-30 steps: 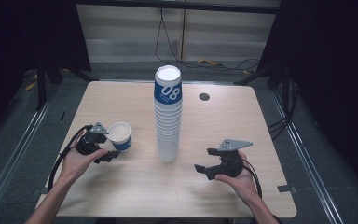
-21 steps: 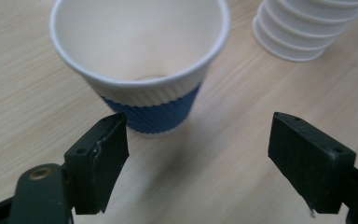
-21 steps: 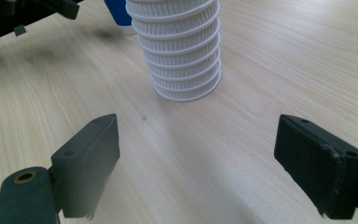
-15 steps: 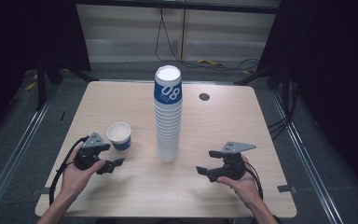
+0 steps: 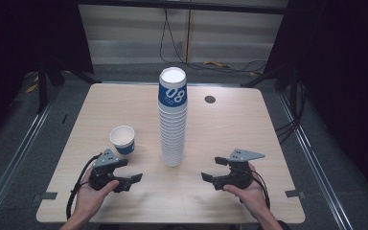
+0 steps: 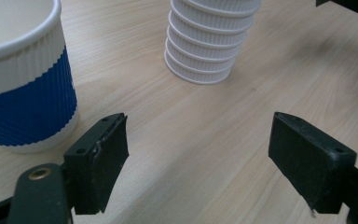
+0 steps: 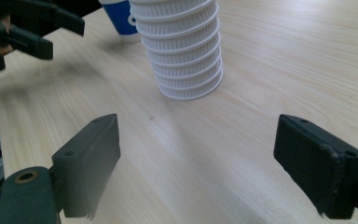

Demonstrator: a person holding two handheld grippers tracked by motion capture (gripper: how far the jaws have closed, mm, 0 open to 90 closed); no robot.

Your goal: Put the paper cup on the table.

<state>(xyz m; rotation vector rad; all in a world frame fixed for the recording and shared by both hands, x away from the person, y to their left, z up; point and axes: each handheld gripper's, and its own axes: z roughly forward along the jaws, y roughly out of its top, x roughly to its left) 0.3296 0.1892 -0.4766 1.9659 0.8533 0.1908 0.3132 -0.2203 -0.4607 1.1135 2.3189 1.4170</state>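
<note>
A tall stack of white ribbed paper cups (image 5: 172, 120) stands upright mid-table, its top cup banded blue. One single blue-and-white cup (image 5: 122, 140) stands upright on the table to the stack's left. My left gripper (image 5: 130, 171) rests open near the front edge, just in front of that cup and apart from it; in the left gripper view the cup (image 6: 23, 79) sits beyond the left jaw and the stack's base (image 6: 209, 46) farther off. My right gripper (image 5: 212, 170) is open and holds nothing, in front and to the right of the stack (image 7: 182, 56).
The wooden table (image 5: 249, 129) has a small dark round grommet (image 5: 210, 99) at the back right. Black cables trail from both grippers. Dark floor, metal rails and stand legs surround the table.
My left gripper let go of the single cup and drew back toward the front edge, leaving the cup upright on the table. The right gripper barely moved.
</note>
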